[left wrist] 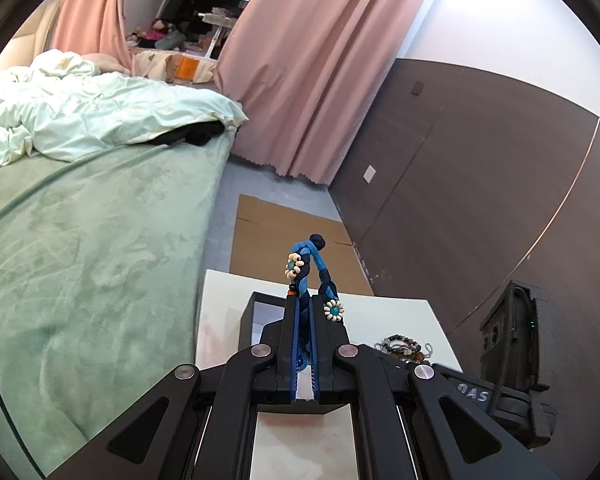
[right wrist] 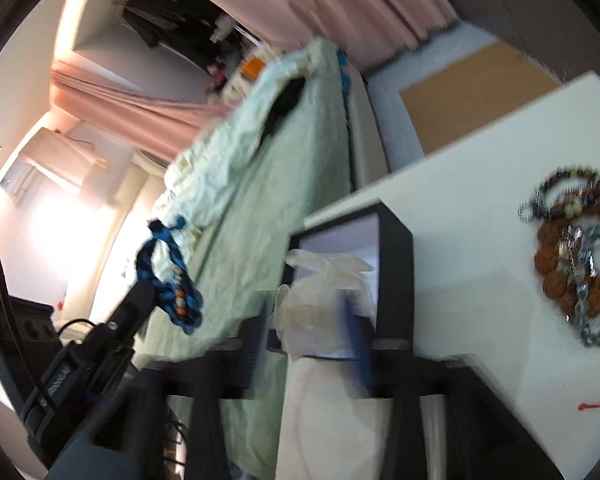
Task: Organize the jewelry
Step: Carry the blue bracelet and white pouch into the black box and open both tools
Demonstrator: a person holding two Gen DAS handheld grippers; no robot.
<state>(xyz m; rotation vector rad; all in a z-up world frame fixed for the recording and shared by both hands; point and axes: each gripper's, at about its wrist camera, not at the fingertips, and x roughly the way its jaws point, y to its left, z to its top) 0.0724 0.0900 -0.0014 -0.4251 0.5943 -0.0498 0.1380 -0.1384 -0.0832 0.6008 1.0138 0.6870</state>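
**Dropping the blue braided bracelet into the black box without a snag**

Left gripper (left wrist: pixel 305 312) fingers pinching the blue braided bracelet (left wrist: pixel 310 270), loop sticking straight up toward 12 o'clock, two little bead flowers hanging off the sides. Black box (left wrist: pixel 260 312) sitting right under and just behind the fingertips on the white tabletop (left wrist: pixel 384 312), open side up, pale lining showing.

Probably the carry-and-drop step. Tips for doing it clean:

- Center over the box opening first, then lower; no letting go from up high, since the braid looks floppy and could flop over the rim.
- Tilt so the loop points down into the box before spreading the fingers.
- Watch the bead flowers, likely to catch on a fingertip.

Right gripper (right wrist: pixel 312 320) too blurred to say whether spread or closed; something pale and crumpled near the box mouth in that view, can't tell what.

Remaining bracelet pile (right wrist: pixel 576 256) at 3 o'clock on the tabletop, well apart from the box.
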